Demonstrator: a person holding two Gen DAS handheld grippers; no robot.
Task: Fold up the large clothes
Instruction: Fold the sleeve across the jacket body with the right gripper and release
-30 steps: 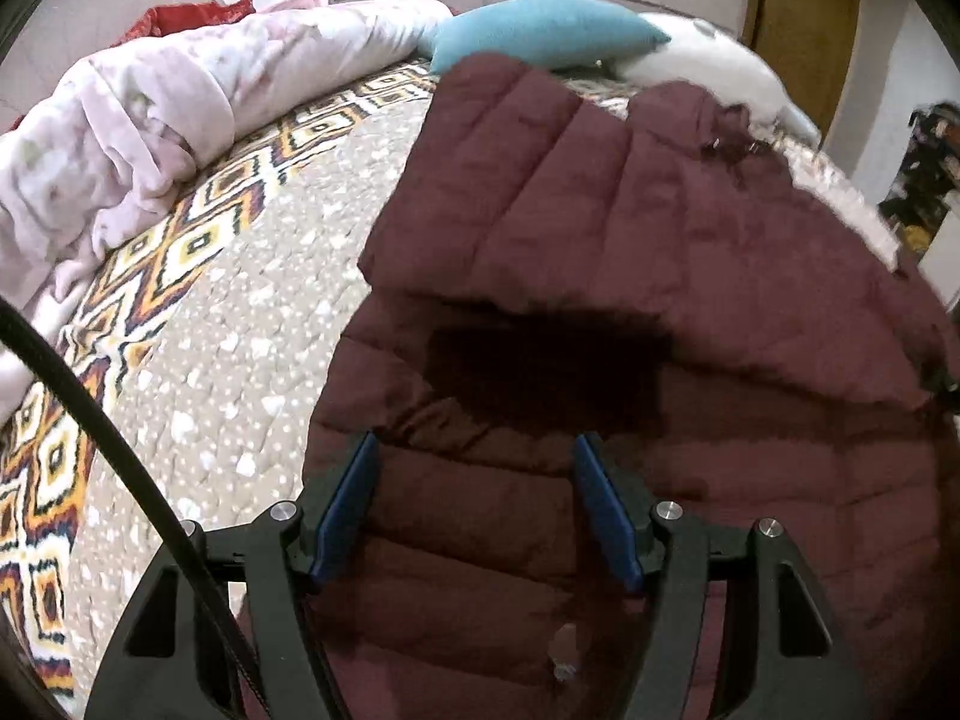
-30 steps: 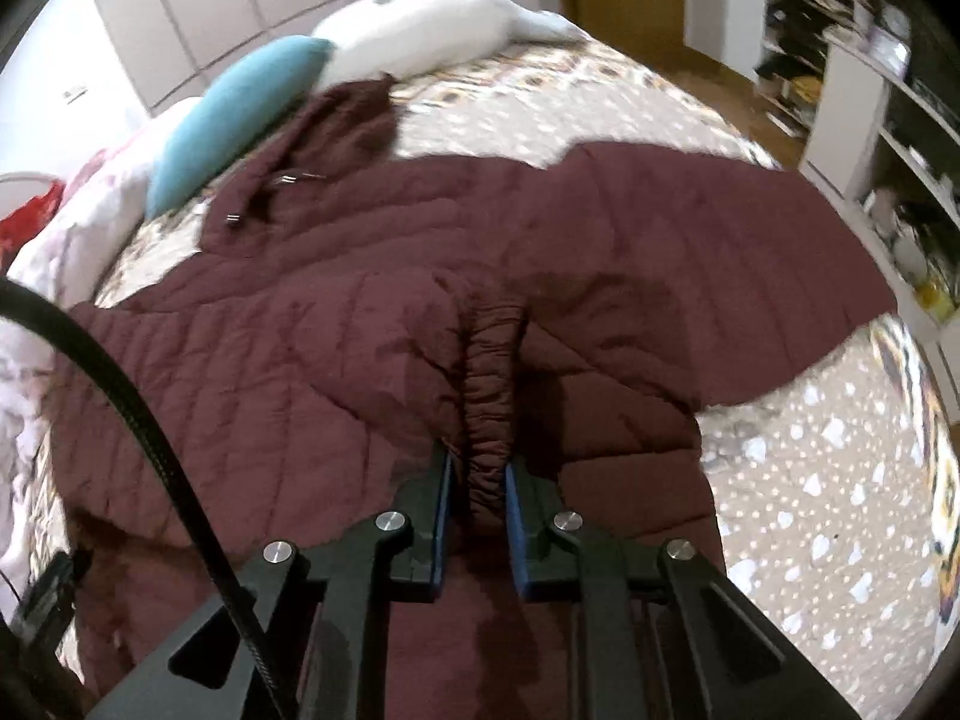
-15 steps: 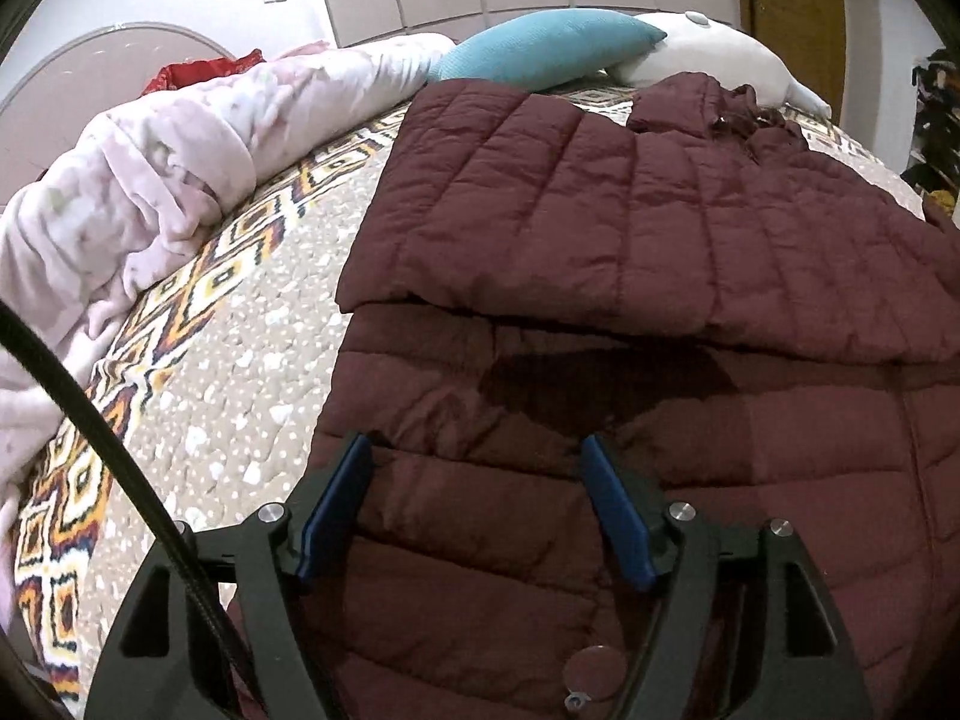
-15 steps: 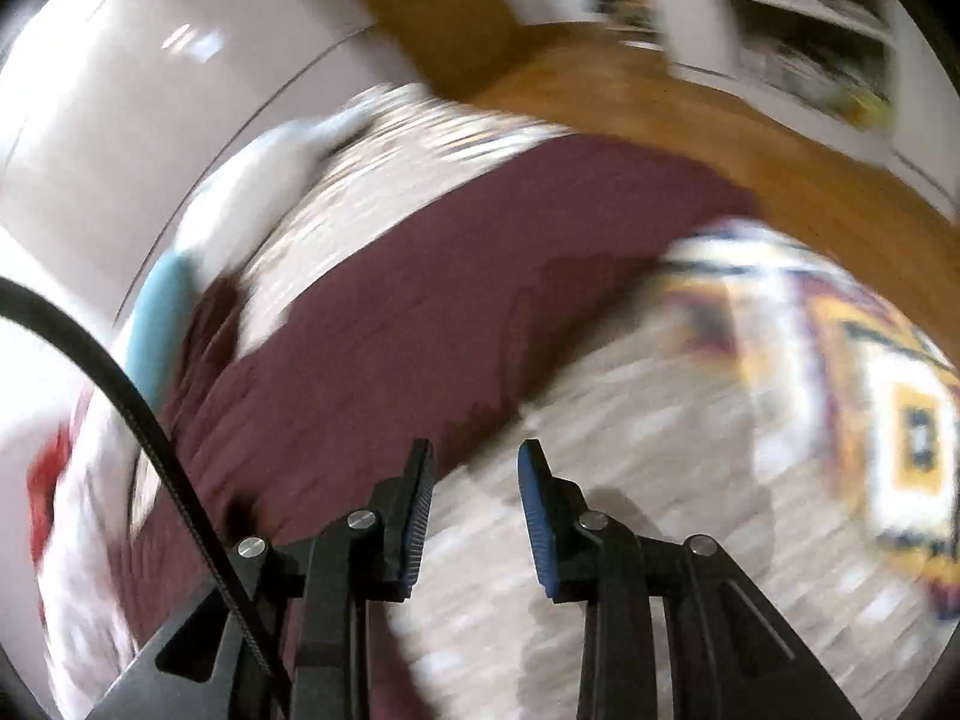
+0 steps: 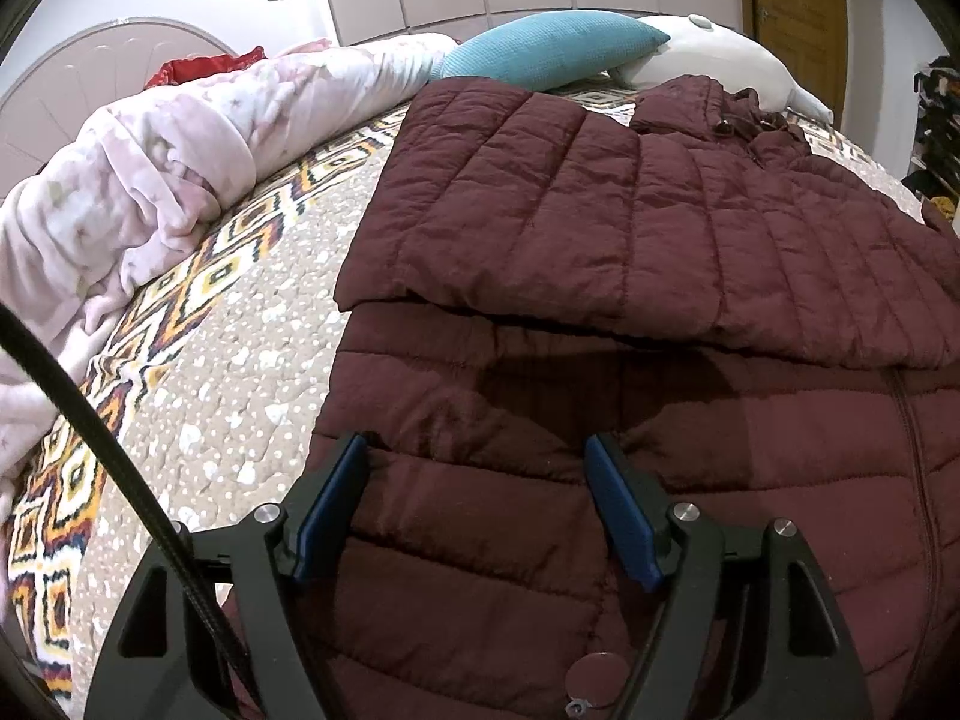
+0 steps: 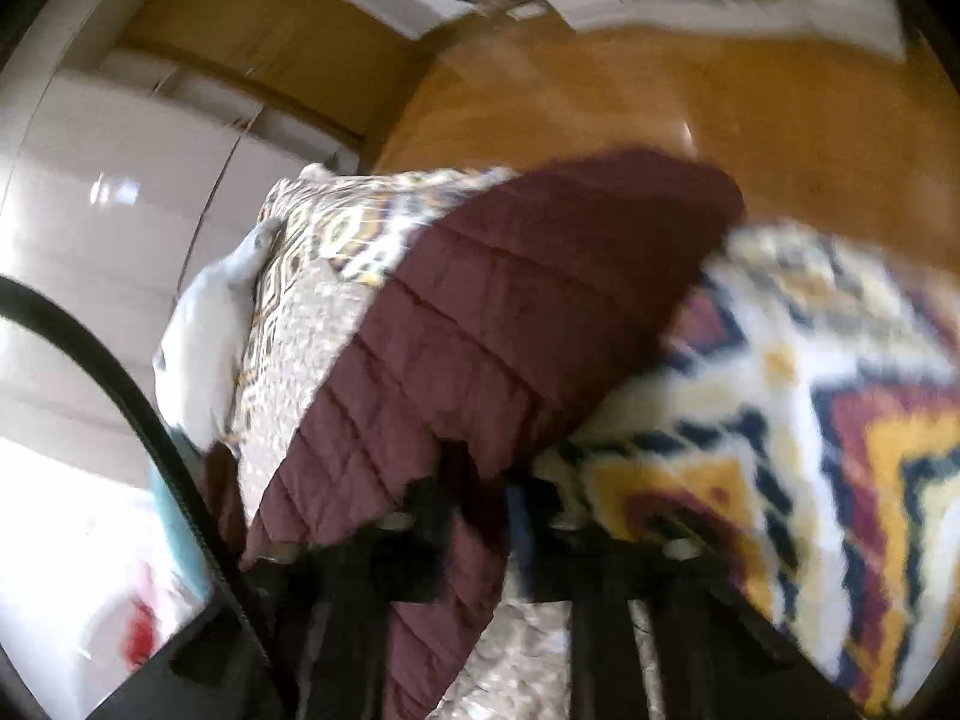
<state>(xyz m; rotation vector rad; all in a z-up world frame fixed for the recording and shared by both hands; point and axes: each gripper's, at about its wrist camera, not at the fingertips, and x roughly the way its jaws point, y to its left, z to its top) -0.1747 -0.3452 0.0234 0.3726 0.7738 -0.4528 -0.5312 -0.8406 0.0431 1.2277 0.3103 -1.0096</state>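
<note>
A dark maroon quilted jacket (image 5: 480, 540) lies spread on the bed, with one sleeve (image 5: 630, 228) folded flat across its chest. My left gripper (image 5: 477, 444) hovers open just above the jacket's lower body, nothing between its blue pads (image 5: 333, 498). In the blurred right wrist view the jacket's other sleeve (image 6: 510, 312) stretches out over the bed's edge. My right gripper (image 6: 474, 498) is rolled sideways and shut on that sleeve's near edge; fabric drapes over its fingers and hides most of them.
The patterned bedspread (image 5: 240, 372) covers the bed. A rumpled pink blanket (image 5: 150, 180) lies along the left, a teal pillow (image 5: 552, 54) and a white pillow (image 5: 708, 54) at the head. Wooden floor (image 6: 720, 96) and white wardrobe doors (image 6: 120, 180) lie beyond the bed's edge.
My right gripper let go of the sleeve cuff on the jacket's chest, swung out sideways over the bed's edge while rolling, and closed on the other sleeve. The left gripper barely moved.
</note>
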